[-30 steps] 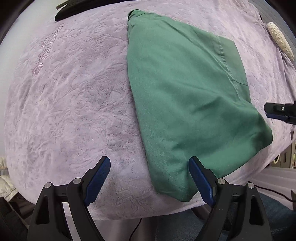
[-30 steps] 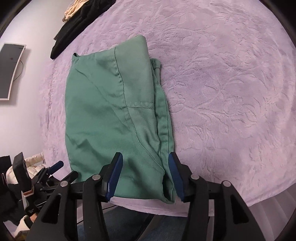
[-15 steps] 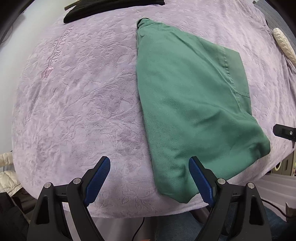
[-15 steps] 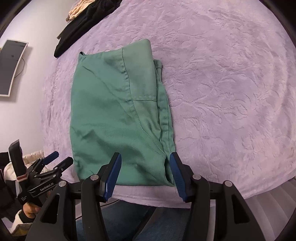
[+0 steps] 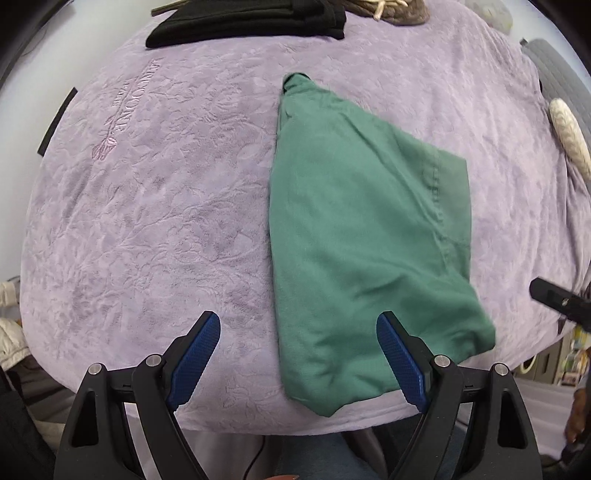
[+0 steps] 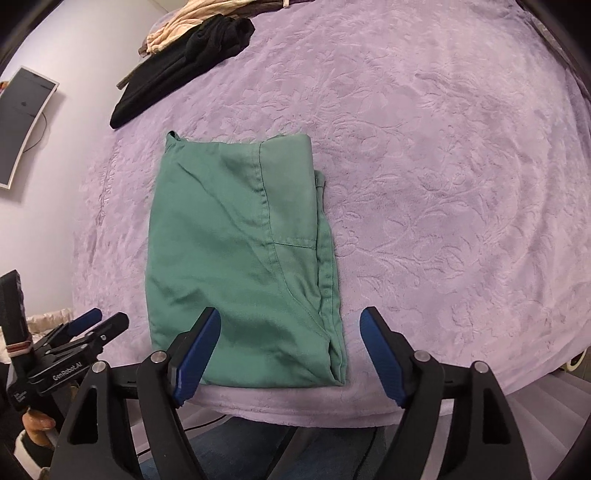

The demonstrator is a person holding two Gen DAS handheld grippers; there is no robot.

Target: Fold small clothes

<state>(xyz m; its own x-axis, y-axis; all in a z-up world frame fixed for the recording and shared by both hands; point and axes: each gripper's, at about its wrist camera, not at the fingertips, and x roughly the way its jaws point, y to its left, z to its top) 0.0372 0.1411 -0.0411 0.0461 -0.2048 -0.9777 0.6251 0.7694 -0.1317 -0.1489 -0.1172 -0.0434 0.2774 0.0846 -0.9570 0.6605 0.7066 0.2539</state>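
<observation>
Nearest to us, the left gripper point(image 5: 298, 356) has its jaws spread wide and holds nothing; the near left corner of the folded green garment point(image 5: 362, 236) lies between and just beyond them, closer to the right-hand jaw. The right gripper point(image 6: 290, 356) also has its jaws spread and empty, and here the garment point(image 6: 240, 251) sits just ahead, its near edge reaching behind the left-hand jaw while its stitched, layered right edge runs forward between the two. Neither pair of jaws touches the cloth as far as we can tell. The garment rests on the purple blanket point(image 6: 443, 184) covering the bed, close to its near edge, as a compact rectangle with a seam and pocket line showing on top. We judge the fold on this piece to be essentially finished, or one fold short of it, with both tools backed off. Next we would either pinch the two near corners and carry them forward for a last halving, or set this piece aside and reach for another; either way the jaws must close on all layers together so the stack does not slide apart. Far beyond the jaws lies a pile of black clothes point(image 6: 177, 70) with a beige garment point(image 6: 177, 29) behind it.
</observation>
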